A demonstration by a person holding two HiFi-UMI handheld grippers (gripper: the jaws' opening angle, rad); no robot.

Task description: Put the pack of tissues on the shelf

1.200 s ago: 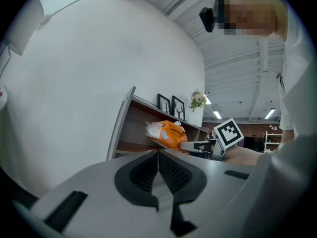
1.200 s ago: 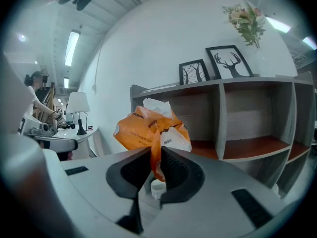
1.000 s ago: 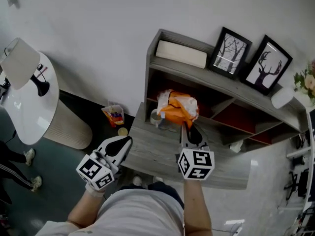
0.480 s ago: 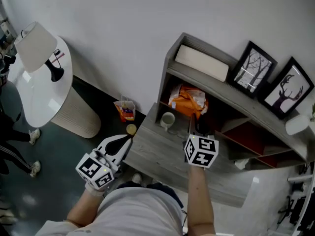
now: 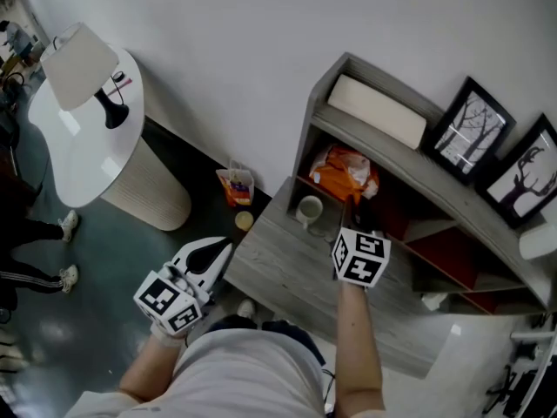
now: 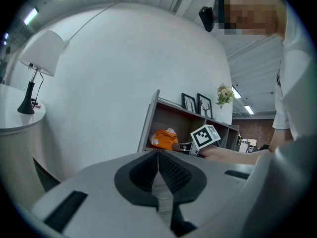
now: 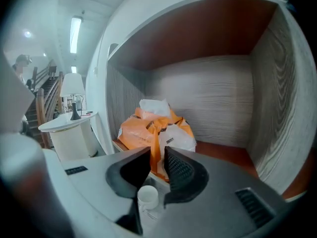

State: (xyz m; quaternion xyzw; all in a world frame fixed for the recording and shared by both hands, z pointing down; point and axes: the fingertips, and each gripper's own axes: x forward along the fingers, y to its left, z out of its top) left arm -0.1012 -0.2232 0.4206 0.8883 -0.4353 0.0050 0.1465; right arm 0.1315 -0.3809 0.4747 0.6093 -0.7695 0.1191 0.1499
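The pack of tissues (image 5: 345, 168) is an orange and white plastic bundle. It rests in the left compartment of the grey shelf unit (image 5: 318, 94), and it also shows in both gripper views (image 6: 162, 139) (image 7: 153, 128). My right gripper (image 5: 356, 209) (image 7: 157, 152) reaches into that compartment. Its jaws are just starting to part, with a fold of the orange wrapper still pinched between them. My left gripper (image 5: 226, 249) (image 6: 158, 155) hangs shut and empty off the desk's left end.
A white cup (image 5: 308, 209) (image 7: 147, 196) stands on the grey desk (image 5: 278, 273) just below the compartment. A cream box (image 5: 377, 111) and two picture frames (image 5: 459, 129) sit on the shelf top. A round white table (image 5: 70, 159) with a lamp (image 5: 83, 64) is at the left.
My right gripper has carried the tissue pack forward from above the desk into the shelf's left compartment. The left gripper has stayed where it was.
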